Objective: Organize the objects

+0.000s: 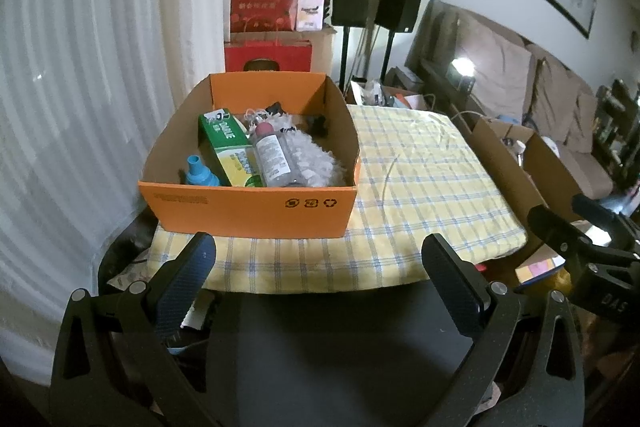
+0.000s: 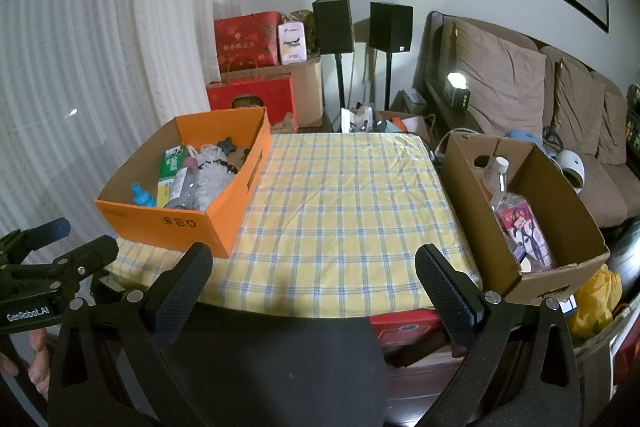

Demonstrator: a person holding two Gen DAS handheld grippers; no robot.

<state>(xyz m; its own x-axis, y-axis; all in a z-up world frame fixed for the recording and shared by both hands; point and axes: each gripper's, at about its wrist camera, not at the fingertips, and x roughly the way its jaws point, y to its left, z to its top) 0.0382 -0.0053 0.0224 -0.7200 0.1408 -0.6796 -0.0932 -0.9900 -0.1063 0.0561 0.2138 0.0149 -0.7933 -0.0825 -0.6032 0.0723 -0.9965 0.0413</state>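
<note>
**Both grippers idle, everything's sitting in the boxes**

I've got the left gripper [image 1: 319, 257] hanging back from the near edge of the surface with the yellow-and-blue checked cloth [image 1: 420, 179], fingers [image 1: 184, 283] spread wide with nothing between them. Just ahead of the left finger sits the open orange cardboard box [image 1: 248, 209], resting on the cloth. Inside it I can make out a green-and-yellow carton [image 1: 232, 155], a clear plastic bottle with a pinkish cap [image 1: 276, 157] lying on its side, a fluffy white-grey duster thing [image 1: 316, 159] beside the bottle, and a blue plastic nozzle piece [image 1: 200, 173] in the near left corner.

The right gripper [image 2: 314, 269] is the same deal: fingers [image 2: 444, 291] splayed apart, holding nothing, hovering off the near edge of the cloth. Off past its right finger there's a plain brown cardboard box [image 2: 472, 211] beside the surface, with a clear white-capped bottle [image 2: 496, 175] and some pink packaging [image 2: 520, 227] in it.
</note>
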